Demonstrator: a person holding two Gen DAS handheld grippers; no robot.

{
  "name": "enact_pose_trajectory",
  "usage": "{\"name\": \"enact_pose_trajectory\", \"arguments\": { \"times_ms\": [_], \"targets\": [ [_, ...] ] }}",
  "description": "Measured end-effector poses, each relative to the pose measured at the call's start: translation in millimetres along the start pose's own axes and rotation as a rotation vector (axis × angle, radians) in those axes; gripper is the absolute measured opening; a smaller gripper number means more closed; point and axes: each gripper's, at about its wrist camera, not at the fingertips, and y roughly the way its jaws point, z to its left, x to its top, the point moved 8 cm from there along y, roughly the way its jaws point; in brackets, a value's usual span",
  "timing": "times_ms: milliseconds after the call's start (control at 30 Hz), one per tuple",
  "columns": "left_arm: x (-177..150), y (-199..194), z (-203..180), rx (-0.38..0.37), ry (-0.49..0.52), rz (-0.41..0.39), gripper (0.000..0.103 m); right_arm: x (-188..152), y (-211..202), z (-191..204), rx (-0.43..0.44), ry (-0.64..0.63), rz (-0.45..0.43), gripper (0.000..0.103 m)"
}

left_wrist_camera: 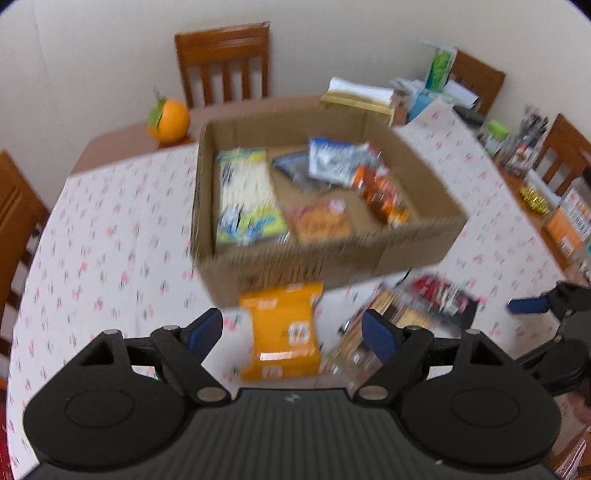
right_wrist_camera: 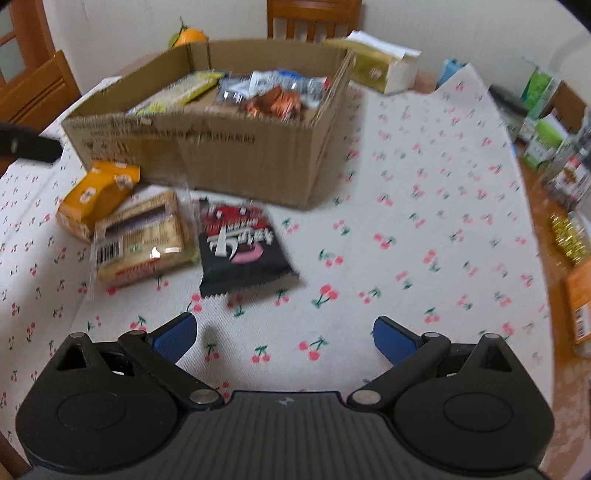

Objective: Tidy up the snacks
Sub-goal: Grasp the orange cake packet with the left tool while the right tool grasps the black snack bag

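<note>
An open cardboard box sits on the cherry-print tablecloth and holds several snack packs. In front of it lie an orange snack pack, a clear-wrapped cracker pack and a black snack bag. My left gripper hovers open above the orange pack, nothing between its blue pads. My right gripper is open over bare cloth, just short of the black bag. Its blue fingertip shows at the right edge of the left wrist view.
An orange fruit stands behind the box. A gold-and-white box lies beyond it. Cartons and bottles crowd the table's right side. Wooden chairs ring the table.
</note>
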Motion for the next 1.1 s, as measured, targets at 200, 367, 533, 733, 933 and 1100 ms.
{"name": "enact_pose_trajectory", "arguments": {
  "times_ms": [200,367,533,733,933,1100],
  "targets": [
    [-13,24,11,0.022,-0.041,0.01,0.082,-3,9,9,0.009,-0.06,-0.008,0.103],
    [-11,42,12,0.006,-0.047,0.027,0.082,5,13,10,0.026,-0.085,-0.016,0.103],
    [-13,60,11,-0.008,-0.053,0.049,0.079,13,17,10,0.033,-0.095,-0.017,0.103],
    [-19,73,16,-0.014,-0.077,0.071,0.072,17,20,11,0.04,-0.105,-0.02,0.103],
    [-21,69,22,0.021,-0.056,0.068,0.053,23,24,13,0.047,-0.125,0.009,0.103],
    [-24,66,30,0.027,-0.066,0.075,0.053,34,24,18,0.05,-0.167,0.003,0.093]
  ]
}}
